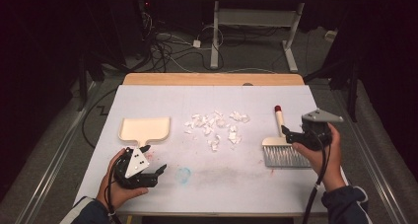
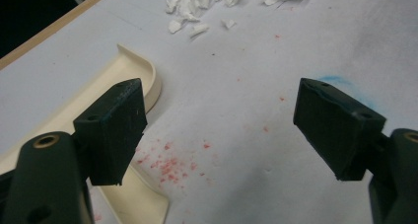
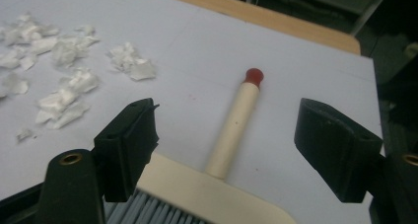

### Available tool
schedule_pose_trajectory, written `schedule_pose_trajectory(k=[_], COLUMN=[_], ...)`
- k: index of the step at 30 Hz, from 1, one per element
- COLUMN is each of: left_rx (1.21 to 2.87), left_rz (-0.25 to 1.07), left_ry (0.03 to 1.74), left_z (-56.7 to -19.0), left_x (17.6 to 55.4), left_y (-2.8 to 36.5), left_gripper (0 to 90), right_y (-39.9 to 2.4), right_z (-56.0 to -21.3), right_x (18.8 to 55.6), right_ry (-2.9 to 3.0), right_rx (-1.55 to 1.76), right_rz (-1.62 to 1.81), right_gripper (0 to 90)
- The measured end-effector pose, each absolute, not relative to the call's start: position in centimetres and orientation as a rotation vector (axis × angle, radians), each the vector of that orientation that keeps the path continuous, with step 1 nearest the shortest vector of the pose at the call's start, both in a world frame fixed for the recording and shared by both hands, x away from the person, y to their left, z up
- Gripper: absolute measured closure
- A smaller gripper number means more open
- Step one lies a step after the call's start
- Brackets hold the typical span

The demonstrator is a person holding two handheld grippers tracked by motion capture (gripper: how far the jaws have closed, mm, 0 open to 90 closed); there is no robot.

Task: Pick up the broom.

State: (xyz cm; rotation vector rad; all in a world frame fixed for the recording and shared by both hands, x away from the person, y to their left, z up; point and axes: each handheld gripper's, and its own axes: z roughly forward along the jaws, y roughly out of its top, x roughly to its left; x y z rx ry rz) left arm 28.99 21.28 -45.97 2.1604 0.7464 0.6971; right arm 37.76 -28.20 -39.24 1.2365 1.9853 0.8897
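Note:
A cream dustpan (image 1: 145,129) lies flat at the table's left, its short handle pointing toward me. My left gripper (image 1: 156,173) is open just below that handle; in the left gripper view the dustpan (image 2: 130,68) lies beside the left jaw, and nothing is between the jaws of the gripper (image 2: 219,130). A cream brush (image 1: 280,146) with grey bristles lies at the right, its red-tipped handle (image 3: 234,128) pointing away. My right gripper (image 1: 290,135) hovers open over the brush head, jaws either side of the handle without touching it. Several torn white paper scraps (image 1: 217,125) lie between dustpan and brush.
The white table top (image 1: 212,179) carries a blue smudge (image 1: 183,174) and red specks (image 2: 167,165) near the dustpan handle. A wooden strip (image 1: 212,79) runs along the far edge. Beyond it are cables and a desk frame (image 1: 256,21) on the floor.

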Motion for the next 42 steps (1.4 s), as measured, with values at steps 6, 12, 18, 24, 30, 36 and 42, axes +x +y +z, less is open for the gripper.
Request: schedule_pose_trajectory(k=[6,12,18,24,30,36,42], left_rx=[2.179,2.200,2.215,2.226,2.231,2.229,2.224], left_rz=[0.693,0.686,0.693,0.694,0.686,0.685,0.685], left_ry=[0.747,0.744,0.734,0.728,0.724,0.728,0.730], left_z=[-46.2,-46.3,-46.4,-46.4,-46.5,-46.4,-46.3], left_x=[28.9,29.0,29.0,28.9,28.9,28.9,28.8], left_y=[21.3,21.2,21.1,20.9,20.9,21.0,21.0], left_gripper=[19.7,19.6,19.7,19.7,19.6,19.7,19.7], right_y=[-28.1,-27.1,-27.0,-26.3,-26.0,-26.2,-26.9], right_z=[-40.1,-44.0,-45.7,-45.6,-45.7,-45.9,-44.9], right_x=[42.7,46.2,46.1,45.7,45.6,45.3,44.1], right_ry=[2.031,2.124,2.164,2.182,2.163,2.151,2.082], right_rx=[1.435,1.585,1.611,1.576,1.560,1.543,1.486], right_rz=[0.805,0.618,0.591,0.609,0.618,0.657,0.739], right_gripper=[21.1,28.4,43.3,66.6,71.1,71.2,71.4])
